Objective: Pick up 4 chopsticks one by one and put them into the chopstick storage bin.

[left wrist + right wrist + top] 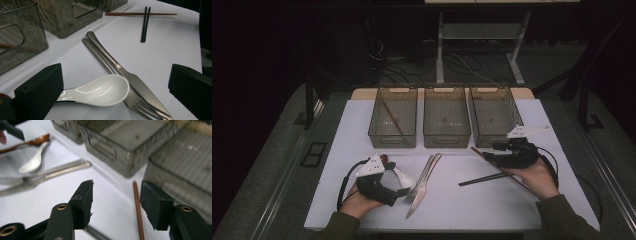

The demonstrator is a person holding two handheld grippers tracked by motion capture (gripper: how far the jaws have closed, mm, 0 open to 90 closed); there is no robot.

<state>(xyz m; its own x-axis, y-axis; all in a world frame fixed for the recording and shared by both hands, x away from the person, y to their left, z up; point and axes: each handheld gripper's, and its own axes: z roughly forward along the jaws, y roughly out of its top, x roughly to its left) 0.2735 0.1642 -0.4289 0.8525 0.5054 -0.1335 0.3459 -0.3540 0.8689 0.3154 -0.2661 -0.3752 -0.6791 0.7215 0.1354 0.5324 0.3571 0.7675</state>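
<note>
My left gripper point(398, 188) lies at the front left of the white mat, open. A white ceramic spoon point(100, 90) sits between its jaws, with the handle beside the left jaw and not gripped. A steel fork point(140, 107) and knife point(130, 77) lie side by side just past the spoon's bowl. My right gripper point(493, 154) is at the right, also open. A brown chopstick point(138, 210) lies on the mat between its jaws, nearer the right one. A pair of black chopsticks point(484, 178) crosses that brown chopstick in front of the hand.
Three translucent bins stand in a row at the back: left point(393, 117), middle point(446, 117) and right point(494, 115). The left bin holds another brown chopstick point(392, 119). A brown spoon point(35, 141) lies by the left hand. The mat's front edge point(437, 227) is near both forearms.
</note>
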